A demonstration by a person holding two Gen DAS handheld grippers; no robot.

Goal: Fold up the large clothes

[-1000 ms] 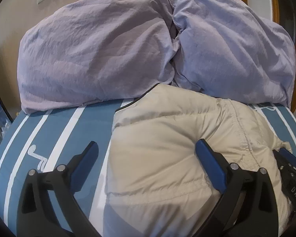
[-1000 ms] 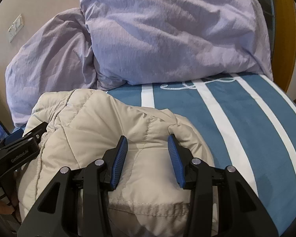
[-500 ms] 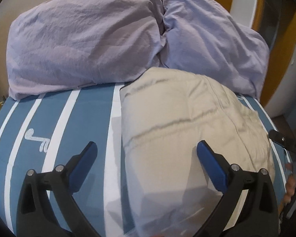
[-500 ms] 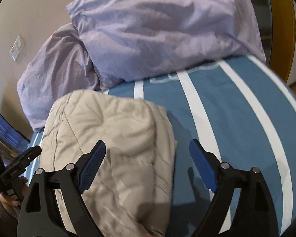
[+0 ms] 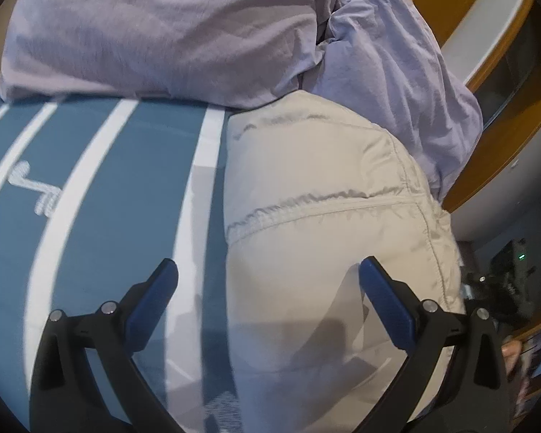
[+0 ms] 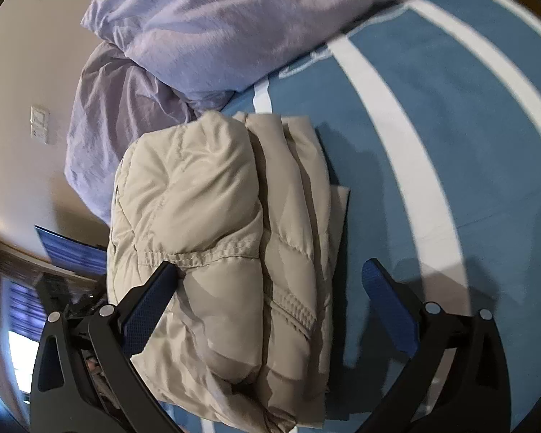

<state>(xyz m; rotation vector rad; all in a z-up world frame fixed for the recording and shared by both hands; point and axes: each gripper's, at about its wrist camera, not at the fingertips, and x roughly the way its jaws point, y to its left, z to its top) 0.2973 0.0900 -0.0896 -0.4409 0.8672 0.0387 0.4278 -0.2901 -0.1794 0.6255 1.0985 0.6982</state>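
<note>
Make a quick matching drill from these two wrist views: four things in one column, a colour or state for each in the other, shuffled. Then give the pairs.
Things:
1. puffer jacket
2. pillows
3. bedspread
4. right gripper

Colour or state:
A. blue with white stripes
B. jaws wide apart, nothing clamped
C. beige, folded into a bundle on the bed
D. lilac, wrinkled, piled at the head of the bed

Pairs: 1-C, 2-D, 3-A, 4-B

The right gripper's jaws have just been opening; the jacket lies below them, not pinched. The left gripper is open too.
</note>
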